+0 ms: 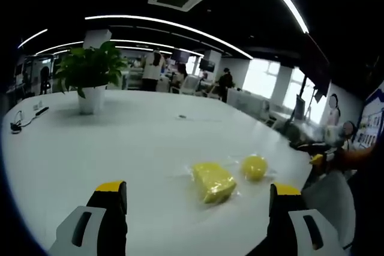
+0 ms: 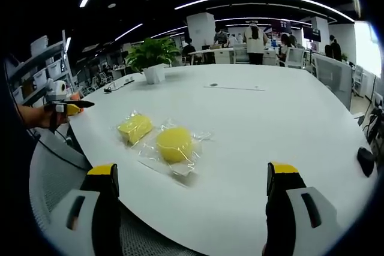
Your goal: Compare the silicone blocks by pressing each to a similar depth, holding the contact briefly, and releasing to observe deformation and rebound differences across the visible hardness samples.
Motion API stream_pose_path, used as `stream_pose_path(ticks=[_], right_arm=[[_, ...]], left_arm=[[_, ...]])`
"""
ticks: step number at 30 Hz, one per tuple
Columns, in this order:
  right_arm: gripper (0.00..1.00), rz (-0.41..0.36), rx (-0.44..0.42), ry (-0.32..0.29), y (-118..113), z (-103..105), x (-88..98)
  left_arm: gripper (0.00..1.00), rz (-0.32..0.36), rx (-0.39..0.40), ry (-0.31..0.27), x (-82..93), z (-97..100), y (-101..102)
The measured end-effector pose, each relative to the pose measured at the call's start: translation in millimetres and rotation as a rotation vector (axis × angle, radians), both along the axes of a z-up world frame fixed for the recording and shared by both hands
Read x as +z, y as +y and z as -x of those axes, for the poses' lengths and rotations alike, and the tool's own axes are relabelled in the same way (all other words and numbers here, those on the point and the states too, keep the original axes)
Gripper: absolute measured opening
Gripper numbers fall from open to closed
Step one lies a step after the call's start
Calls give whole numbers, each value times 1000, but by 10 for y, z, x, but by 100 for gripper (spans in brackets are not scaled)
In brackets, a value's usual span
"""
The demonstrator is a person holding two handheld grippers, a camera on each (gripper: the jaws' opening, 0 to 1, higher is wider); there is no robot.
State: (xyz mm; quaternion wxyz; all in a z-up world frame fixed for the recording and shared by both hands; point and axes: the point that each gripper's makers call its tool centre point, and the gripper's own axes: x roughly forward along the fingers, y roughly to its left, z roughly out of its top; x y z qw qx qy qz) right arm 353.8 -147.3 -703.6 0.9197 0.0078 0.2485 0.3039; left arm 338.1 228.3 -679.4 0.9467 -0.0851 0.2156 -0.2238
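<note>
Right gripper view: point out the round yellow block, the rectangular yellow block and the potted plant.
Round yellow block (image 2: 174, 144), right gripper view, middle of its top.
Rectangular yellow block (image 2: 135, 128), right gripper view, centre of its top face.
Potted plant (image 2: 153, 53), right gripper view, its leaves.

Dim room; curved ceiling light strips (image 1: 180, 28) glare above the white table (image 1: 120, 142), windows blown out beyond it, fisheye bending edges, slight overall softness.

Opposite table-edge (image 1: 72, 148) views, both facing the blocks (image 1: 213, 181).

Yellow rectangular block (image 2: 135, 128) and round block (image 2: 174, 144), bagged, side by side.
</note>
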Motion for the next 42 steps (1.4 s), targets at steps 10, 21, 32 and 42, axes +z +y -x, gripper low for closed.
stream_pose_path(ticks=[10, 21, 32, 42], right_arm=[[96, -3, 6, -2, 19, 28, 12], [96, 3, 3, -7, 30, 13, 60], [96, 10, -13, -4, -1, -12, 92], [96, 12, -33, -12, -32, -34, 95]], left_arm=[[100, 25, -16, 3, 65, -38, -34], [100, 7, -29, 23, 20, -17, 14], [100, 24, -52, 66, -62, -29, -42], [100, 67, -56, 91, -51, -235, -56]])
